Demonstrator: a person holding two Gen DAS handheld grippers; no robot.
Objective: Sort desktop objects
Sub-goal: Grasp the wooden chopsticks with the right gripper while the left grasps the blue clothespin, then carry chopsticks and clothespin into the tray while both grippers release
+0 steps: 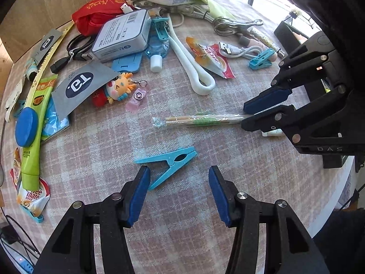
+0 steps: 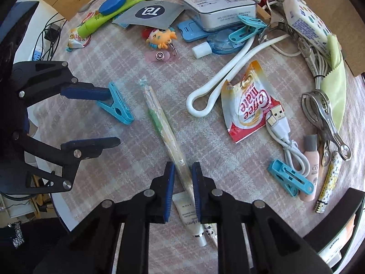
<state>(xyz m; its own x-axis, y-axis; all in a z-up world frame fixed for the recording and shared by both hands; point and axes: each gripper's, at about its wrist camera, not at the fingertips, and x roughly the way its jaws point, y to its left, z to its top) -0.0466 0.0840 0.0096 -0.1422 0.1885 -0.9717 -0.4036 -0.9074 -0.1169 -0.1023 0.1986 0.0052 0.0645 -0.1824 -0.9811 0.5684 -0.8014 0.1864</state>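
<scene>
Chopsticks in their clear wrapper are the landmark for everything below; they lie flat on the checked tablecloth, near the middle of the clutter. The step in hand, as I judge it, is to lift them by one end. To do it well, the grip must sit square across both sticks, not only on the loose plastic, and the lift should go straight up, because a pair held at the very end will sag and may swing into the white tube that lies just under this end.

The right gripper is nearly closed: its blue pads stand on both sides of the near end of the chopsticks and seem to press on it (the wrapper makes the exact contact hard to see).

The left gripper is about half open and holds nothing. It hangs beside the chopsticks, over the blue clothespin, with one pad at the spread handle ends of the pin; I cannot tell if it touches. A second blue pin lies on the other side of the chopsticks, well apart.
</scene>
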